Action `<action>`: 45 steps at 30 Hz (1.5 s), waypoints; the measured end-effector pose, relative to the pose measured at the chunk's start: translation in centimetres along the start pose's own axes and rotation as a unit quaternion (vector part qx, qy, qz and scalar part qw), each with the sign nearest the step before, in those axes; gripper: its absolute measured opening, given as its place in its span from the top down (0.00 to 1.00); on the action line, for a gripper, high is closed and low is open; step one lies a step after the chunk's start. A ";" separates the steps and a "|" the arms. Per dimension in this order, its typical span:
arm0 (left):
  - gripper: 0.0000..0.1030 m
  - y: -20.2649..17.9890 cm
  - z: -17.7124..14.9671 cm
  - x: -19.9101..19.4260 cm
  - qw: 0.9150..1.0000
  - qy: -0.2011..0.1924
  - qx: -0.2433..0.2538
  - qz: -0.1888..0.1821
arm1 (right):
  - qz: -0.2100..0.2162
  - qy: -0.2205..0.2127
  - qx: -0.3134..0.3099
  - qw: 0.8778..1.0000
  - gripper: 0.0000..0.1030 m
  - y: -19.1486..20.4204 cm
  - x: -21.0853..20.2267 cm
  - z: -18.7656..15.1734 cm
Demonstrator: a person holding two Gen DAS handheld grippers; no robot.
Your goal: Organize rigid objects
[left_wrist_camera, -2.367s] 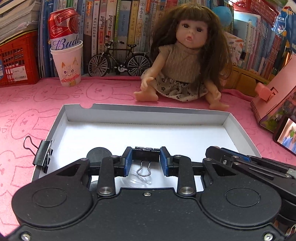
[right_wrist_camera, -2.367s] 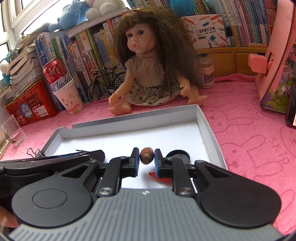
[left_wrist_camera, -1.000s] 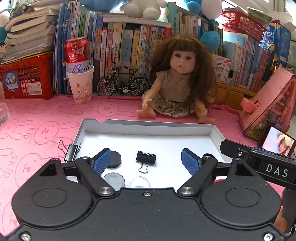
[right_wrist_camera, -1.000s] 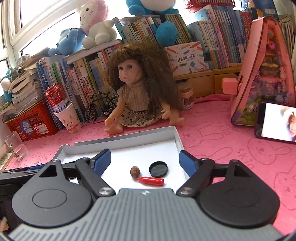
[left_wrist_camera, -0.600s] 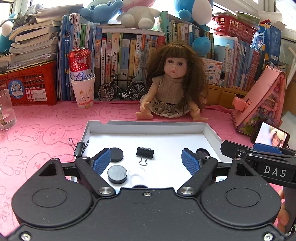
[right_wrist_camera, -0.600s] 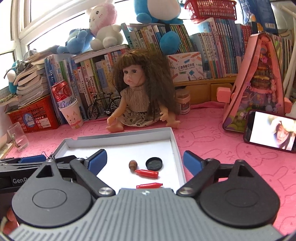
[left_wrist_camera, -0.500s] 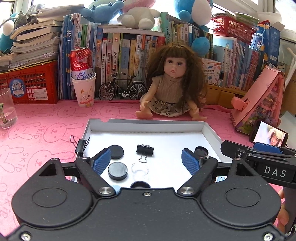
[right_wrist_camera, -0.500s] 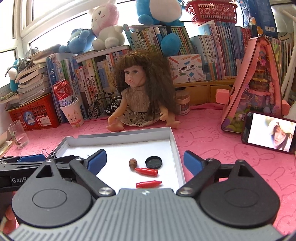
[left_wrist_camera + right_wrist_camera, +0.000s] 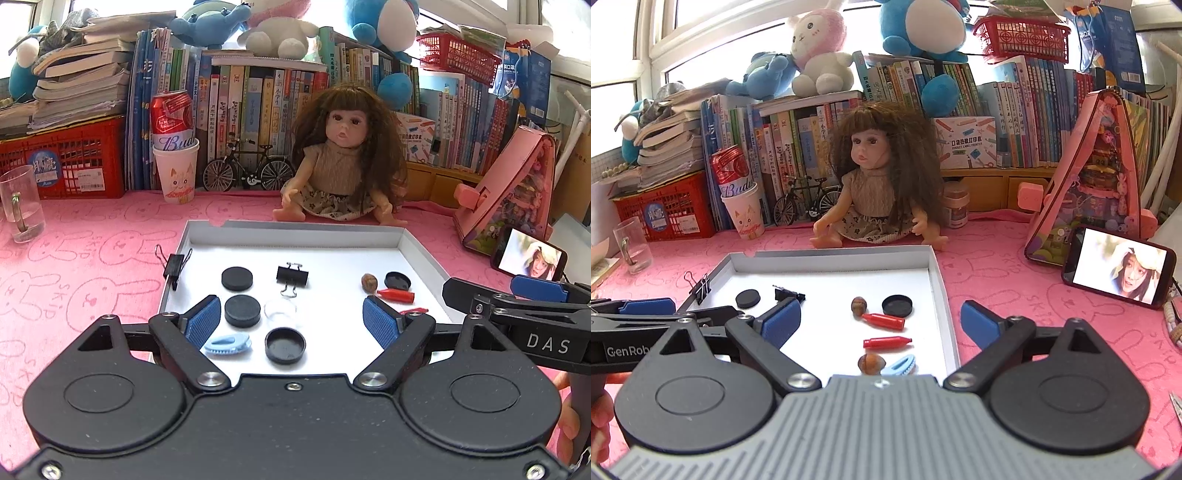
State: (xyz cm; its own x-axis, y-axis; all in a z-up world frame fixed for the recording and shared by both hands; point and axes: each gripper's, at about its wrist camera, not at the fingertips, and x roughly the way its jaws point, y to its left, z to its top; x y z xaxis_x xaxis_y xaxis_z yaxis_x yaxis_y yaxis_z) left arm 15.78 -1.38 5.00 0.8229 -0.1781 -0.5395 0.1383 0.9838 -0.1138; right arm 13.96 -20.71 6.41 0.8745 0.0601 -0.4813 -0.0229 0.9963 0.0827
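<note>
Rigid bits are all sitting in the white tray (image 9: 421,254) on the pink mat: black discs (image 9: 237,278), a binder clip (image 9: 292,275), nut (image 9: 858,305), red bullet-shaped pcs (image 9: 883,321), blue comb thing (image 9: 227,342). Left gripper (image 9: 291,323) is hanging wide open w/ nothing btwn the pads. Right gripper (image 9: 881,325) has just been opening, jaws spread, also gripping nothing. Another clip (image 9: 174,264) is sitting on the tray's left wall.

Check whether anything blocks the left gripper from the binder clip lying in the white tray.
Nothing visible does. The left gripper is open and empty; the binder clip lies straight ahead in the tray, with only a clear disc low beside the path.
</note>
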 end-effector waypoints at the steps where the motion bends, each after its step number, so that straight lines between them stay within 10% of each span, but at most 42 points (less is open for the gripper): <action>1: 0.20 0.0 -0.2 -0.1 1.000 0.001 0.000 -0.001 | 0.000 0.001 0.000 1.000 0.05 0.0 -0.1 -0.1; 45: 0.18 0.9 -4.7 -1.1 1.000 0.018 0.005 0.010 | -0.013 0.032 -0.020 0.999 0.04 0.3 -0.4 -3.9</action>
State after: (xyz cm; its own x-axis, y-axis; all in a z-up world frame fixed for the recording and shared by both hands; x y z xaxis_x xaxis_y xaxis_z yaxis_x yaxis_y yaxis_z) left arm 12.41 -0.41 1.63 0.8050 -0.1594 -0.5714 0.1286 0.9872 -0.0942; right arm 11.74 -20.21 3.25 0.8420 0.0375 -0.5381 -0.0222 0.9991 0.0348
